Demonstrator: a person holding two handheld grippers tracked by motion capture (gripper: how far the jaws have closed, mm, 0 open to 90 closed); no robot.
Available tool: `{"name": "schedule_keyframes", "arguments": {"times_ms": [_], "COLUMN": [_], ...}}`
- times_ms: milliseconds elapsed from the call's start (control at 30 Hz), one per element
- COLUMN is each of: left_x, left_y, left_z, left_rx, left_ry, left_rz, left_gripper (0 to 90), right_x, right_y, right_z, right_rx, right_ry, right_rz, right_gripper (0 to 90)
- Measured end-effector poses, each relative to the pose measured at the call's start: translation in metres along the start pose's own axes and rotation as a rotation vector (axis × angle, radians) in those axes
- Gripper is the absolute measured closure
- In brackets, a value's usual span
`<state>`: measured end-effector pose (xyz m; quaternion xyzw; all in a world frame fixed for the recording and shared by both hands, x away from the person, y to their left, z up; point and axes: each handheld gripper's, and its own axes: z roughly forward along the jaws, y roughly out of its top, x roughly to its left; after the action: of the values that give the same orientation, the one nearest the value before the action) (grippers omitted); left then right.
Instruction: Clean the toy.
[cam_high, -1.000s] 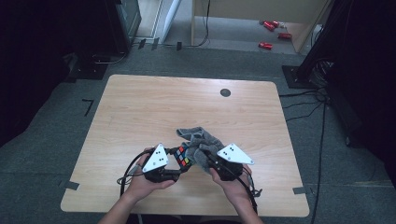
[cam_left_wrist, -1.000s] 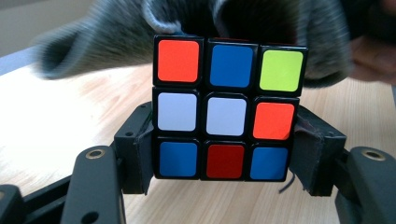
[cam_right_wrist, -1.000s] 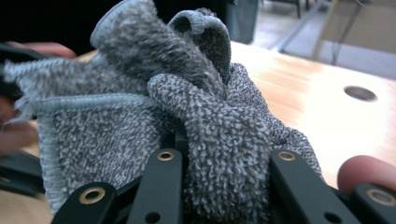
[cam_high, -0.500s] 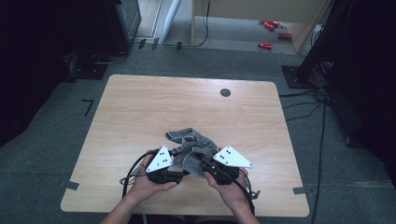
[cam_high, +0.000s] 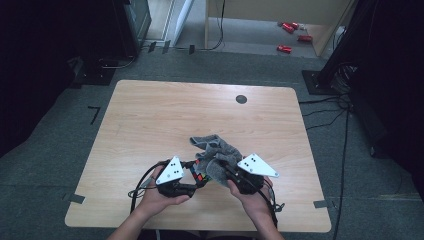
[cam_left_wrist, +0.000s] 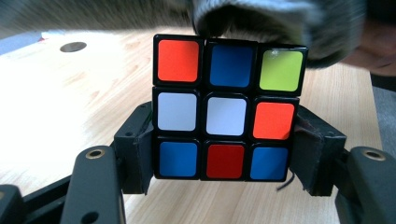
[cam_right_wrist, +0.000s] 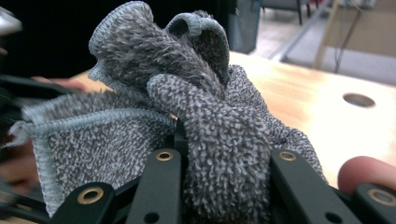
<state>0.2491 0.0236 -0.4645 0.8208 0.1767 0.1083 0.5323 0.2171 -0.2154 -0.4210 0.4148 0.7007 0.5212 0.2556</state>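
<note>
Near the front edge of the table, my left gripper clamps the puzzle cube by its two sides, while my right gripper pinches a bunched grey cloth that presses against the cube's top.

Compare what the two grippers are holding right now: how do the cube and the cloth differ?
The puzzle cube is rigid and multicoloured; the grey cloth is soft, fuzzy and bunched. The left gripper clamps the cube by its sides; the right gripper pinches a wad of cloth. Both are held over the table, the cloth draping against the cube's top.
</note>
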Motion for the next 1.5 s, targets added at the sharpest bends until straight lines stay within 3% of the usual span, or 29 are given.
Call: {"name": "schedule_keyframes", "arguments": {"times_ms": [200, 433, 567, 767, 900, 1100, 1300, 1500], "left_x": [-0.005, -0.001, 0.001, -0.004, -0.007, -0.001, 0.003, -0.001], "left_y": [0.001, 0.003, 0.001, 0.000, 0.002, 0.003, 0.001, 0.001], "left_z": [0.001, -0.004, -0.004, 0.002, -0.001, -0.007, -0.009, -0.004], "left_rx": [0.000, -0.015, -0.009, 0.019, -0.005, -0.017, -0.023, -0.008], "left_ry": [-0.008, 0.000, 0.009, 0.008, 0.003, 0.017, 0.023, 0.018], "left_rz": [0.019, 0.012, 0.007, 0.028, 0.030, 0.019, 0.006, 0.006], "left_gripper": [34.6, 34.5, 34.6, 34.5, 34.5, 34.5, 34.6, 34.5], "right_x": [0.021, 0.001, -0.007, 0.012, 0.023, 0.009, -0.005, 0.009], "right_y": [0.007, -0.007, -0.008, 0.003, 0.004, -0.005, -0.004, 0.008], "right_z": [-0.002, 0.007, 0.007, -0.001, 0.000, 0.006, 0.008, -0.004], "right_rx": [-0.029, 0.027, 0.038, -0.019, -0.021, 0.010, 0.037, -0.023], "right_ry": [0.063, -0.009, -0.038, 0.035, 0.068, 0.019, 0.001, 0.052], "right_rz": [-0.054, -0.020, 0.026, -0.004, -0.043, -0.018, 0.051, 0.012], "right_gripper": [74.5, 74.4, 74.4, 74.1, 74.0, 73.9, 73.7, 73.7]}}
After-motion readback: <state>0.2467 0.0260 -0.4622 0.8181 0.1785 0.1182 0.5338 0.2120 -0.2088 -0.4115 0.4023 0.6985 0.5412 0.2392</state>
